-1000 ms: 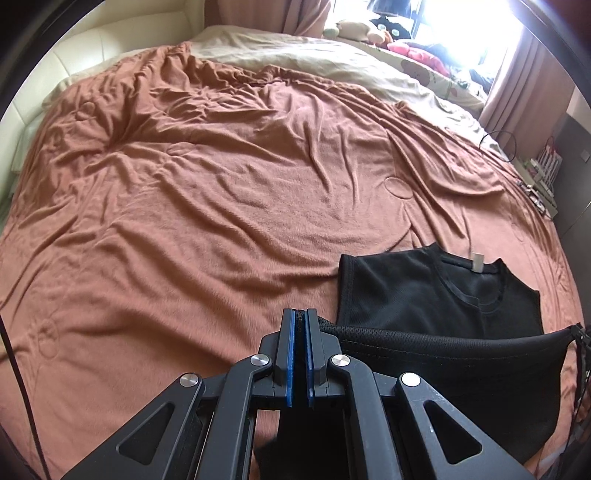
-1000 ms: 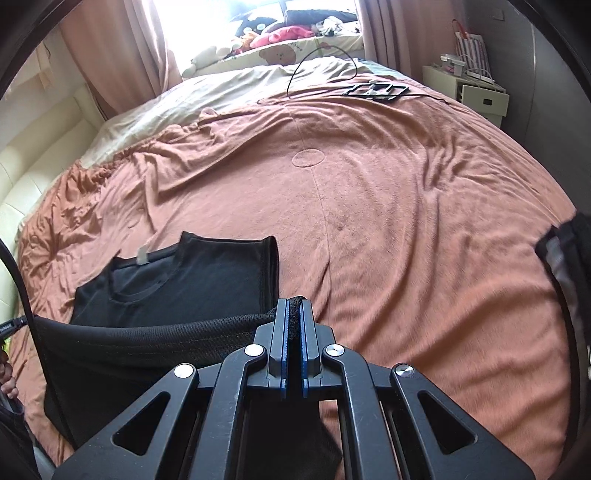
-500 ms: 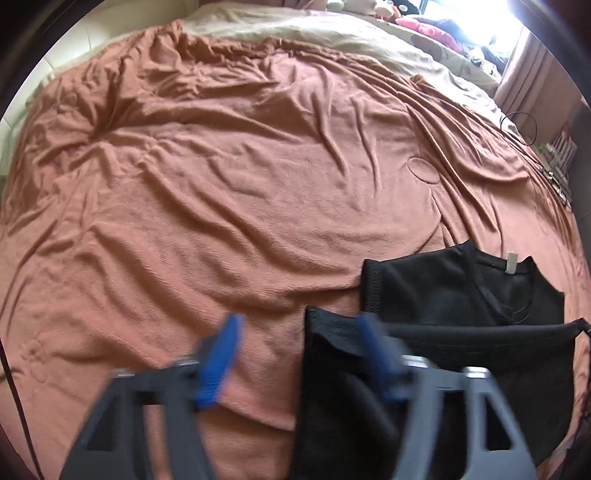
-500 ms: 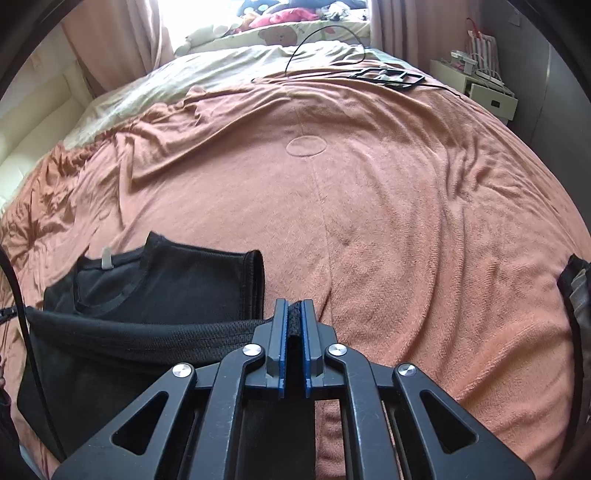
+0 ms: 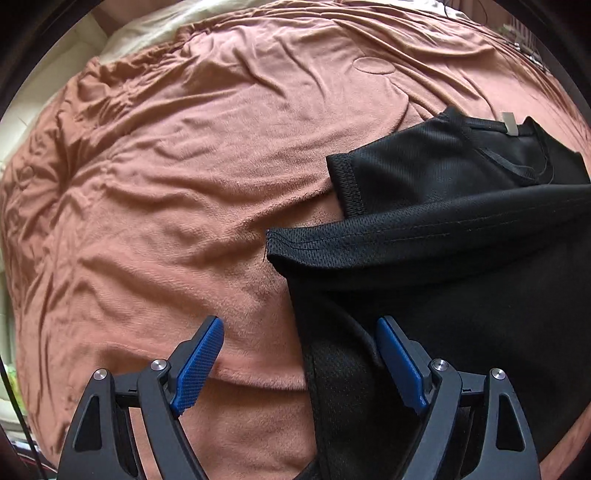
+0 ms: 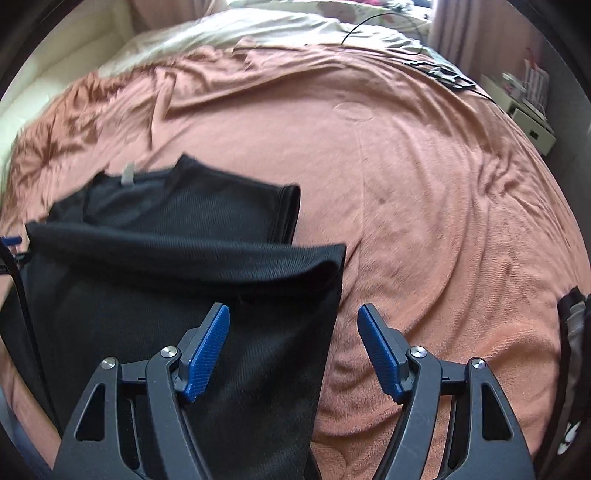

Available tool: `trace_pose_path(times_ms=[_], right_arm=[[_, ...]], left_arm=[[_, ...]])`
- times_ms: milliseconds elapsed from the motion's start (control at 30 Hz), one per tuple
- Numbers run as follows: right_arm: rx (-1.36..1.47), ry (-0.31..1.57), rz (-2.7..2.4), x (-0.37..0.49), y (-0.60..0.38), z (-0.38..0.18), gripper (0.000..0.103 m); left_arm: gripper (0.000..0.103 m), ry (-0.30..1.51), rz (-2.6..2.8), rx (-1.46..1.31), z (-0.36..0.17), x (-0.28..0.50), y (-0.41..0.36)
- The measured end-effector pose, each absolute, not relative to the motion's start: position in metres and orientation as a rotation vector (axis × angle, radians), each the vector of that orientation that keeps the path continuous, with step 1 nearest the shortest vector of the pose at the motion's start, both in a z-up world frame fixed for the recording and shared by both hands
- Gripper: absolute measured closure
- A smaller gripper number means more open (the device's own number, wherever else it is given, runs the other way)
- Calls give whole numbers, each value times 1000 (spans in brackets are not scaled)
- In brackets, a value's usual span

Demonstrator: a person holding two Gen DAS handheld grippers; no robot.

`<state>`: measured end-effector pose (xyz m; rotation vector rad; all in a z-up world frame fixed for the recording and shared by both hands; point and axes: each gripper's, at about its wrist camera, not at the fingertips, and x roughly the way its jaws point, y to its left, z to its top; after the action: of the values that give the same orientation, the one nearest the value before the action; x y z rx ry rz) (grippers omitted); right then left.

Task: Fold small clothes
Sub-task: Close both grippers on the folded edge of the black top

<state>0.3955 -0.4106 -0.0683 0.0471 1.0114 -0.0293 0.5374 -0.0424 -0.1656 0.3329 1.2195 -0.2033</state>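
A black mesh shirt (image 5: 461, 288) lies on the rust-brown bedspread (image 5: 184, 184), its bottom half folded up over the top half. The collar with a grey label (image 5: 509, 123) peeks out beyond the fold. My left gripper (image 5: 300, 328) hovers over the shirt's left edge, jaws opening, pads clear of the cloth. In the right wrist view the same shirt (image 6: 177, 288) lies at the left, its label (image 6: 127, 177) at the far side. My right gripper (image 6: 293, 315) is above the shirt's right edge, jaws opening, the cloth edge lying loose below them.
Cream bedding (image 6: 229, 33) covers the far end of the bed. A black cable (image 6: 384, 26) and a dark flat object (image 6: 441, 75) lie at the far right, beside a white nightstand (image 6: 532, 122). Another dark garment (image 6: 572, 332) sits at the right edge.
Both grippers were shut on the shirt's hem corners; both have since opened and let the hem drop onto the shirt. Both cameras have tipped down closer to the bed.
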Motion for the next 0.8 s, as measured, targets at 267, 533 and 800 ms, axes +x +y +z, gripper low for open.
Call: trace_pose_path(times_ms=[267,533,800], right_arm=[[-74,1058,-75,420,-404,-80,33],[-49,1019,-127,458,-407,-85,33],[32,997,-169,478,-421,-85,61]], left_arm=[[12,1174,-147,382,-167,560,-46],[27,1141,-84,329,-167,600,-40],[61,1142,-123,124,-156,610,-23]])
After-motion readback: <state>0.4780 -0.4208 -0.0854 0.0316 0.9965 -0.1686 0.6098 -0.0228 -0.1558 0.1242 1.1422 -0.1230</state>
